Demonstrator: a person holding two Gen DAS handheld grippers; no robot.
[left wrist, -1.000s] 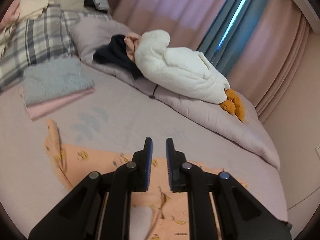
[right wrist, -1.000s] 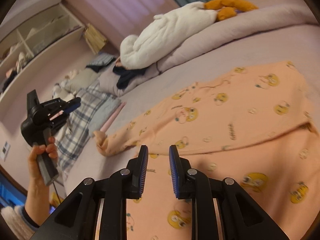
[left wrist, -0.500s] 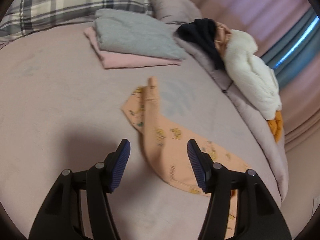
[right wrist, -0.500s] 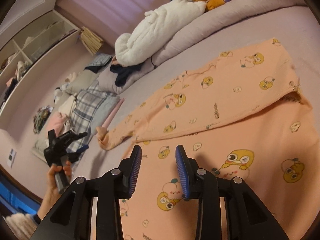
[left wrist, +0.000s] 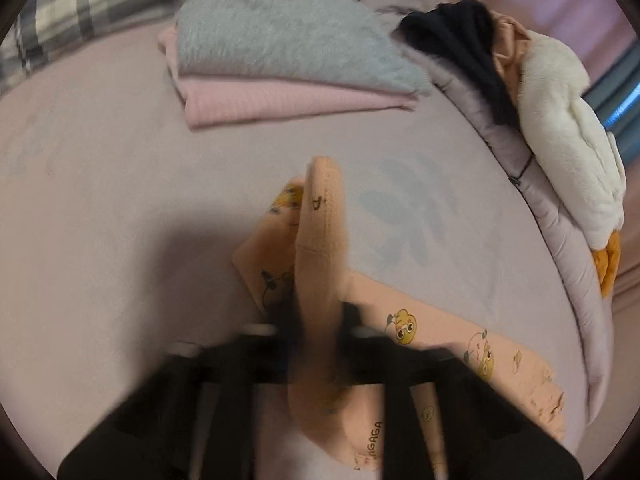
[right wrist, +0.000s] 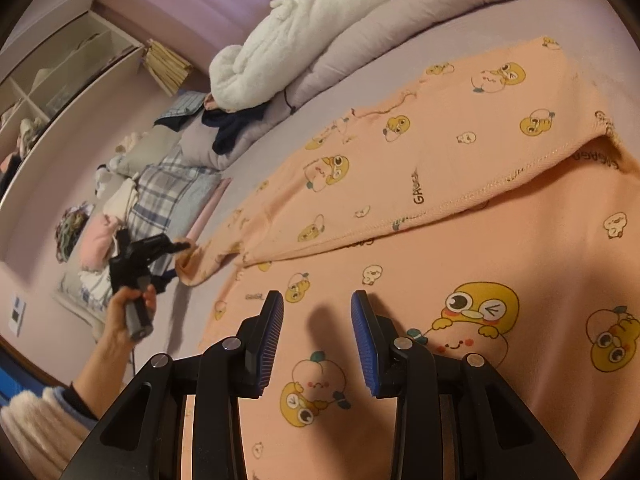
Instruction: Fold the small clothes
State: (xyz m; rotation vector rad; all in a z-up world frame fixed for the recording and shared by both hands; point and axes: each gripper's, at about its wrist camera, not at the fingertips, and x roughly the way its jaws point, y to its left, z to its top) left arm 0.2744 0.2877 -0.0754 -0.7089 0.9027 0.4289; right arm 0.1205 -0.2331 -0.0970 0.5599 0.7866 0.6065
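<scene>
An orange pyjama garment with yellow cartoon prints [right wrist: 460, 184] lies spread on the lilac bed sheet [left wrist: 100, 208]. Its narrow cuffed end [left wrist: 322, 232] stands up as a ridge between the fingers of my left gripper [left wrist: 316, 320], which is blurred and closed around it. In the right wrist view the left gripper [right wrist: 182, 256] sits at that cuff end, held by a hand. My right gripper [right wrist: 317, 316] is open and empty, just above the wide part of the garment.
Folded grey and pink clothes [left wrist: 280, 64] are stacked beyond the cuff. A white plush toy [left wrist: 568, 148] and dark clothing [left wrist: 468, 48] lie on the rolled duvet [right wrist: 400, 36]. Plaid pillows [right wrist: 168, 196] and wall shelves [right wrist: 60, 72] are at the bed's head.
My left gripper swung down to the cuff end and closed on it from wide open. My right gripper opened wider and lowered closer to the garment.
</scene>
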